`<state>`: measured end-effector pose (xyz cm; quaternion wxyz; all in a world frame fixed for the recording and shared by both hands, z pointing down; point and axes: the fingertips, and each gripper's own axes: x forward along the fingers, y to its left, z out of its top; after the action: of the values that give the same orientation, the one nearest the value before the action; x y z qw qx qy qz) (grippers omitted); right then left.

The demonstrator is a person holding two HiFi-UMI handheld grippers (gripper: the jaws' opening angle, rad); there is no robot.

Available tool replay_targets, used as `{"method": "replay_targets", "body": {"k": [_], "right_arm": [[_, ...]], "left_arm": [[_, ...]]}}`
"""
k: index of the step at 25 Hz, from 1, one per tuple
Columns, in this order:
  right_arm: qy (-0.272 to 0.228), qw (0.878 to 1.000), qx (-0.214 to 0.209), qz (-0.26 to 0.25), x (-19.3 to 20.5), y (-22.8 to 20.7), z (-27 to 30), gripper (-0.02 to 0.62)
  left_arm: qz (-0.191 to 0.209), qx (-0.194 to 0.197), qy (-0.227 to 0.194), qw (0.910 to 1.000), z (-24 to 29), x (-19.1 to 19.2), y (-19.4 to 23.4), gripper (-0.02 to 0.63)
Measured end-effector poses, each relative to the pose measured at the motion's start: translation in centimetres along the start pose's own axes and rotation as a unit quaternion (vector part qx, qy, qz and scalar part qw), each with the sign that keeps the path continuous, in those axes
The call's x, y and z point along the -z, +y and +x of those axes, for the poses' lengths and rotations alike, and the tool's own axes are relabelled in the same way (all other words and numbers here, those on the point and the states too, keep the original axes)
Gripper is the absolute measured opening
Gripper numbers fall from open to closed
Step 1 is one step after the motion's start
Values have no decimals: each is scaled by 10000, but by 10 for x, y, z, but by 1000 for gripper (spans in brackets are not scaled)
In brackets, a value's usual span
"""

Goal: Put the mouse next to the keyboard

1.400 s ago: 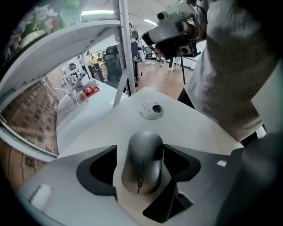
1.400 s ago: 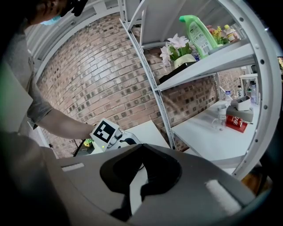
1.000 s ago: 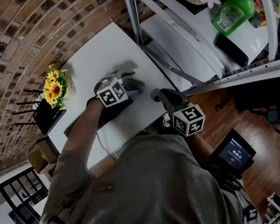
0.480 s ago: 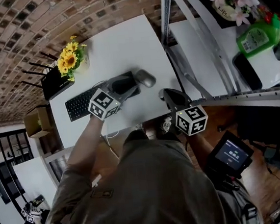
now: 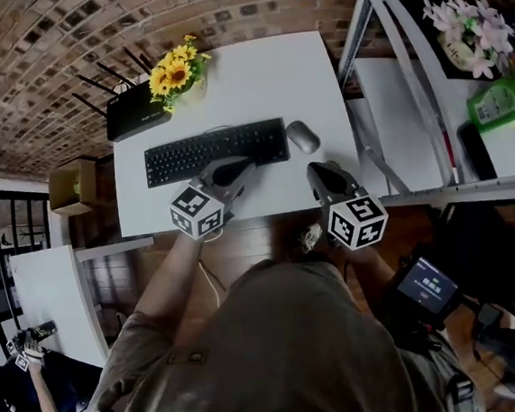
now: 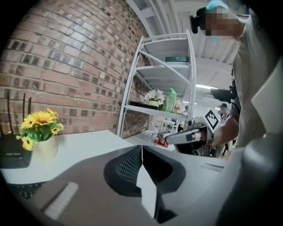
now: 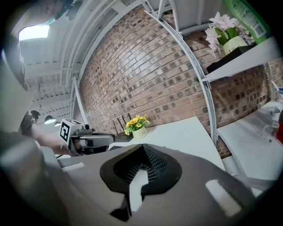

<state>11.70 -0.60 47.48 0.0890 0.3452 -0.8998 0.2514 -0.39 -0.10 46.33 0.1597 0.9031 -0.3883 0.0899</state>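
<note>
In the head view the white table (image 5: 254, 74) is in the upper middle of the frame. The keyboard (image 5: 216, 150) lies across its middle part. The mouse (image 5: 302, 136) lies on the table just beside the right end of the keyboard, with a thin strip of table between the 2. No gripper touches the mouse.

The left gripper (image 5: 240, 169) is at the lower edge of the table, and its tip points up in the frame to the lower edge of the keyboard. In the left gripper view its 2 jaws are pressed together and nothing is between them. The right gripper (image 5: 316, 170) is just below the mouse in the frame, near it but apart from it. In the right gripper view its jaws also meet at the tips, and they hold nothing. How high the grippers are above the table, I cannot tell.

At the upper left corner of the table stands a pot of sunflowers (image 5: 177, 70), and to the left of it a black router (image 5: 138, 112). On the right side of the frame is a white shelf (image 5: 407, 68) with pink flowers (image 5: 471, 26) and a green bottle (image 5: 501, 103).
</note>
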Motion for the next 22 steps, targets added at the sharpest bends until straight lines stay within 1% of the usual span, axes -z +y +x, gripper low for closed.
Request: {"method": "replay_targets", "body": {"k": [4,9,16,19,21,22], "right_arm": [[-56,9998,-29,168,10,45,3,11],[-111,9999,-3,90,24,102,-1,11],[-67,9999,69,-52,63,192,-19,11],[-31,9999,91,-115,79,222,-26,11],[29,9999,56,-150,86,235,-27,11],[63,9998,30,-167,89,239,-28,11]], "left_arm": [[-99,-99,-342,9993,-54,3,-10,2],[-331,-243,-711,9966,-121,12,-24,2],[-858,-301,-1030,9905,-211,43,-40,2],[-808,-354,-1017,9909,-240,58,-48,2],[-745,-411,-1019,9912,-252,62,-51,2],[-780,-439,-1063,9903,-255,62,-52,2]]}}
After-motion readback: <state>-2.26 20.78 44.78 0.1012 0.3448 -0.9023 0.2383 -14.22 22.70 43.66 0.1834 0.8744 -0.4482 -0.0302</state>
